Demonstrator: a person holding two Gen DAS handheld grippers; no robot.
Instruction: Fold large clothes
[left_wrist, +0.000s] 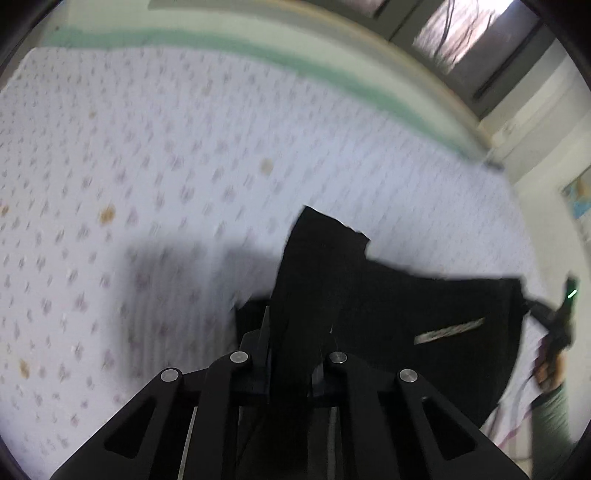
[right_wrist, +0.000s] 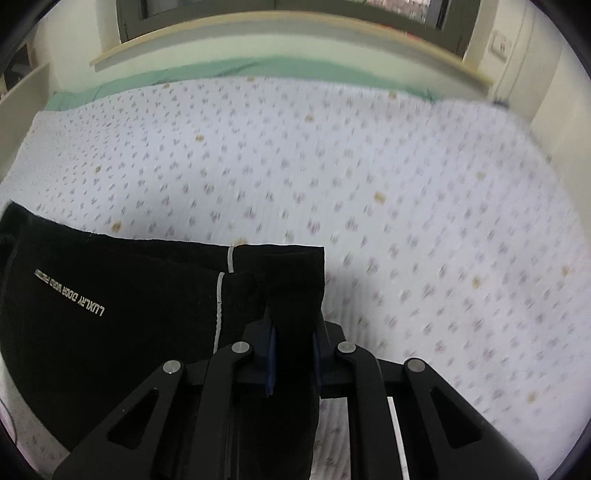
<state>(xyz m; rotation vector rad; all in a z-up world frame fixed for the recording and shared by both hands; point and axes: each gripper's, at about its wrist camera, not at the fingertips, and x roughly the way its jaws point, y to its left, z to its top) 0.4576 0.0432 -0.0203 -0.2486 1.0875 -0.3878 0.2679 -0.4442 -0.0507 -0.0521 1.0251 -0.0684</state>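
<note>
Left tongs — I clamp black garment | right tongs — I clamp garment corner | over dotted bed.

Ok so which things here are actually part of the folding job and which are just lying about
Part of the job:
black garment, stretched between both tools
left hand-held gripper, shut on the garment
right hand-held gripper, shut on the garment
patterned bedsheet, the folding surface

Just there:
green sheet edge beyond it
window
wall socket
</note>
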